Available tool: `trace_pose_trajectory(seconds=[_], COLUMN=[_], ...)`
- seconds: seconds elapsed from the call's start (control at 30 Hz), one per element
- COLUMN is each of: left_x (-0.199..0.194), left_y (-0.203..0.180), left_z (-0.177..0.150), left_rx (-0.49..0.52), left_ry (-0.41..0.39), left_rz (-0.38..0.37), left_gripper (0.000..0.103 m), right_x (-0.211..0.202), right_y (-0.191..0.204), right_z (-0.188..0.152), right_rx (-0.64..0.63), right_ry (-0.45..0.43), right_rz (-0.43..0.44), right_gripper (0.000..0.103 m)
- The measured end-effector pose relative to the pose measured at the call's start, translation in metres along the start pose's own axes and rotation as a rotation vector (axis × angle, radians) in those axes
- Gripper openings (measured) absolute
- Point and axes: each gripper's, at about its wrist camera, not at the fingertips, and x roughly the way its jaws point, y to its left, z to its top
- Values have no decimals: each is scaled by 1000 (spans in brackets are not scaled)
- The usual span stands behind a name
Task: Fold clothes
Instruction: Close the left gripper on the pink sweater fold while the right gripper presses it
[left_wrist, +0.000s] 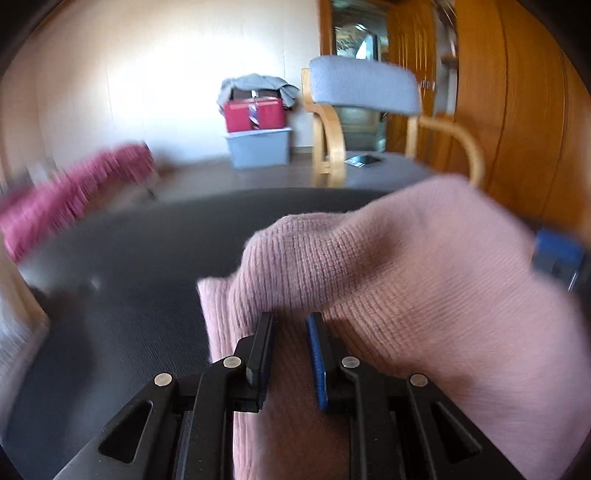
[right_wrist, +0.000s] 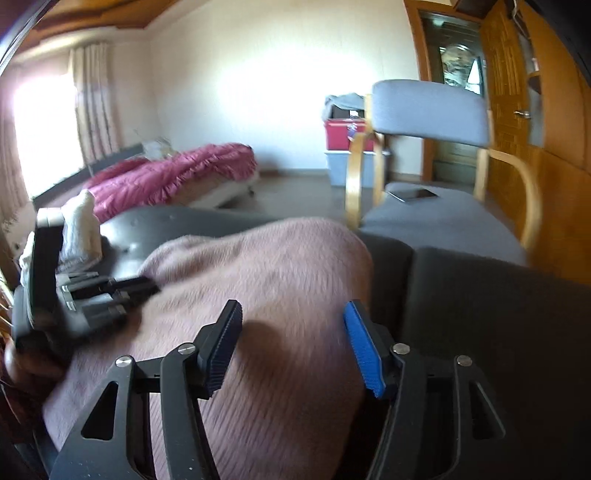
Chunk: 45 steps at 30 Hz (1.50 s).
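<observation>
1. From my left wrist camera I see a pale-walled room with a wooden door, a grey-cushioned wooden armchair (left_wrist: 364, 110), and a red box (left_wrist: 255, 115) stacked on a grey storage bin (left_wrist: 258, 147) against the far wall. A dark table (left_wrist: 122, 295) fills the foreground.
2. In that same view my left gripper (left_wrist: 290, 325) has its jaws drawn close, pinching a fold of the pink knit sweater (left_wrist: 406, 280), which bunches up over the fingers and lies on the table's right side.
3. My right wrist camera shows a curtained window at left and a bed with a magenta quilt (right_wrist: 173, 177) beyond the table.
4. Here my right gripper (right_wrist: 291, 321) hovers over the sweater with its jaws spread wide, nothing between them.
5. At the left edge I can see the left gripper reaching into the sweater's side.
</observation>
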Motion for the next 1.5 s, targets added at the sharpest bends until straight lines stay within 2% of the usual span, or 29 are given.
trace_pose_trajectory(seconds=[0.03,0.1,0.2,0.27,0.33,0.4,0.47,0.6,0.67,0.73,0.83,0.87,0.93,1.0,1.13,1.2,1.23,1.33,1.4,1.5], left_x=[-5,-12,1,15,26,21,21,24,25,27,28,26,13,-6,-44,-56,-58,-46,-40,-39], left_y=[5,12,-2,-17,-30,-33,-25,-6,-7,-8,-10,-9,-4,2,14,8,1,-29,-45,-39], left_z=[2,7,16,14,11,4,2,-1,0,0,0,1,0,-1,-4,-9,-13,-32,-43,-44], left_rx=[-33,-90,-52,36,116,145,108,16,23,31,44,35,-7,-61,-169,-164,-133,37,132,110], left_ry=[-7,-19,15,29,32,-14,-18,-5,-6,-7,-11,-9,-19,-36,-71,-72,-65,-20,4,-2], left_rz=[-27,-75,-96,-52,-10,12,-14,-100,-92,-84,-77,-94,-143,-199,-311,-345,-342,-230,-165,-179], left_gripper=[18,18,18,18,19,19,20,23,23,23,23,23,23,22,22,22,22,22,23,23], right_x=[-7,-8,-9,4,29,58,89,133,134,128,111,104,65,21,-29,-38,-43,-44,-36,-14], right_y=[3,11,22,27,35,36,30,-4,-27,-32,-25,-23,-11,8,58,73,80,89,86,66], right_z=[-2,4,12,30,50,61,67,63,59,53,53,53,57,53,19,2,-7,-21,-28,-42], right_rx=[-19,-60,-118,-124,-180,-226,-226,-124,26,56,-12,-32,-22,-35,-223,-262,-279,-254,-219,-103], right_ry=[1,18,42,70,118,169,234,336,293,245,216,204,141,79,119,139,147,143,172,234], right_rz=[-2,-27,-64,-53,-83,-95,-82,-107,-35,-13,-31,-37,-52,29,-31,-24,-21,-14,-44,-42], right_gripper=[55,36,30,30,30,30,30,27,27,27,27,28,30,30,30,30,30,30,30,30])
